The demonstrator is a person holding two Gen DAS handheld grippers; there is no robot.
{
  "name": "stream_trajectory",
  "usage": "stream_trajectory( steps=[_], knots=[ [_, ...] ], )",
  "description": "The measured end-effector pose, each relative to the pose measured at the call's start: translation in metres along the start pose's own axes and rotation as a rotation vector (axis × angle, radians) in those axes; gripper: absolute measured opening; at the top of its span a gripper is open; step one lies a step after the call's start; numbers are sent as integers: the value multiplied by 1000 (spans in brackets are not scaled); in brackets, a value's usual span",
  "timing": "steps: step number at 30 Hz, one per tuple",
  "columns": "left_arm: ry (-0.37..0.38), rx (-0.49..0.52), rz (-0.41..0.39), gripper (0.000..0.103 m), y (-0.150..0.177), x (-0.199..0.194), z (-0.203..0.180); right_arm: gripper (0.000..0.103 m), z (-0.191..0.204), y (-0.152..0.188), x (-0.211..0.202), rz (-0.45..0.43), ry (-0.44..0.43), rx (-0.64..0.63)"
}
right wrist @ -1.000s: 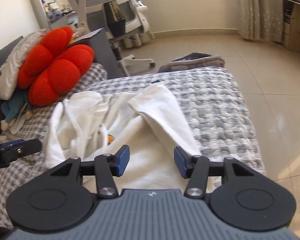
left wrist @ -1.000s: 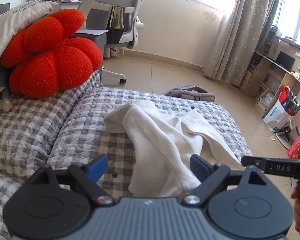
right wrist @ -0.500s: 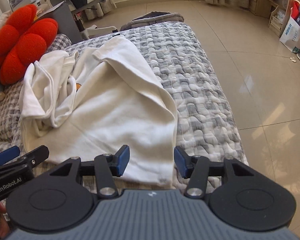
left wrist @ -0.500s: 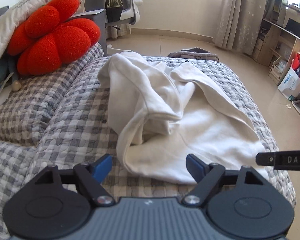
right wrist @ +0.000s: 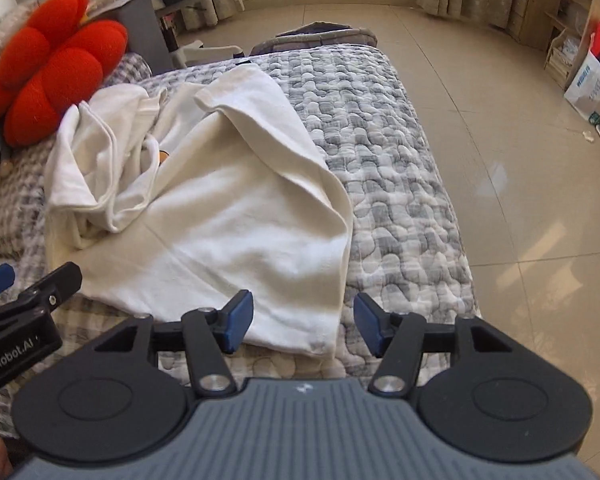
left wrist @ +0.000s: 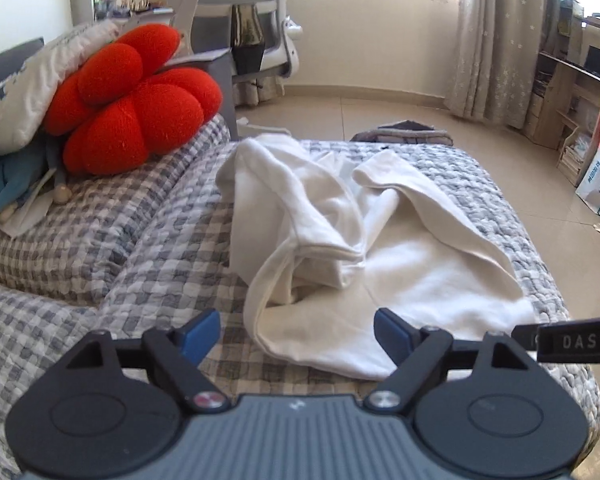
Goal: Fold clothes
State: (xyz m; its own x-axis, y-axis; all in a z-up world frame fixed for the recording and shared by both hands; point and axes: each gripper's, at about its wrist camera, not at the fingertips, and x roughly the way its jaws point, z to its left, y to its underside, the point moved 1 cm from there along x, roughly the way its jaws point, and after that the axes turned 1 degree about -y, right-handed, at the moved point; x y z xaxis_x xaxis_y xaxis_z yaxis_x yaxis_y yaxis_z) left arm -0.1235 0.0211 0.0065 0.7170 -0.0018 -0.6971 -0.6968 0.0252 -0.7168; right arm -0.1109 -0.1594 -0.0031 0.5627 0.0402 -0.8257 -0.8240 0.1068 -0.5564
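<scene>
Both tongs (marked "DAS", "GenRobot.AI") backed off white garment (left wrist: 380, 240).

From my left wrist camera I read "DAS" in pale letters on a black bar (left wrist: 572, 341) that enters from the right edge; it looks like part of the right gripper's body. From my right wrist camera I read "enRobot.AI" on the black body of the left gripper (right wrist: 8, 354) at the left edge, with the first letter cut off by the frame. A white bag (left wrist: 598, 184) on the floor by the shelves carries blue lettering, too small and tilted for me to read.
</scene>
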Motion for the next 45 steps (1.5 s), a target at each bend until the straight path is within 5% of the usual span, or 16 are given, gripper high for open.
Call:
stream_trajectory(
  steps=[11, 17, 20, 23, 24, 25, 32, 38, 45],
  knots=[
    [12, -107, 17, 82, 13, 51, 17, 60, -6, -5, 53, -17, 16, 24],
    [28, -126, -31, 62, 31, 58, 24, 60, -19, 2, 49, -81, 36, 47],
    [46, -118, -37, 38, 29, 53, 20, 59, -36, 9, 47, -94, 15, 114],
    [69, -121, -31, 20, 27, 50, 19, 41, -32, 9, 41, -89, 2, 92],
    [77, -127, -25, 12, 27, 50, 20, 25, -30, 10, 39, -91, -5, 77],
    [89, -136, -19, 8, 26, 50, 22, 18, -27, 10, 37, -93, -12, 62],
    [173, -194, -33, 4, 9, 29, 51, 8, -10, 7, 4, -123, -168, -33],
    [144, -186, -26, 4, -10, 15, 92, 8, 13, 7, -33, -105, -369, -153],
    [58, -64, 69, 4, -25, 28, 128, 15, 35, 1, -31, -60, -374, -262]
  ],
)
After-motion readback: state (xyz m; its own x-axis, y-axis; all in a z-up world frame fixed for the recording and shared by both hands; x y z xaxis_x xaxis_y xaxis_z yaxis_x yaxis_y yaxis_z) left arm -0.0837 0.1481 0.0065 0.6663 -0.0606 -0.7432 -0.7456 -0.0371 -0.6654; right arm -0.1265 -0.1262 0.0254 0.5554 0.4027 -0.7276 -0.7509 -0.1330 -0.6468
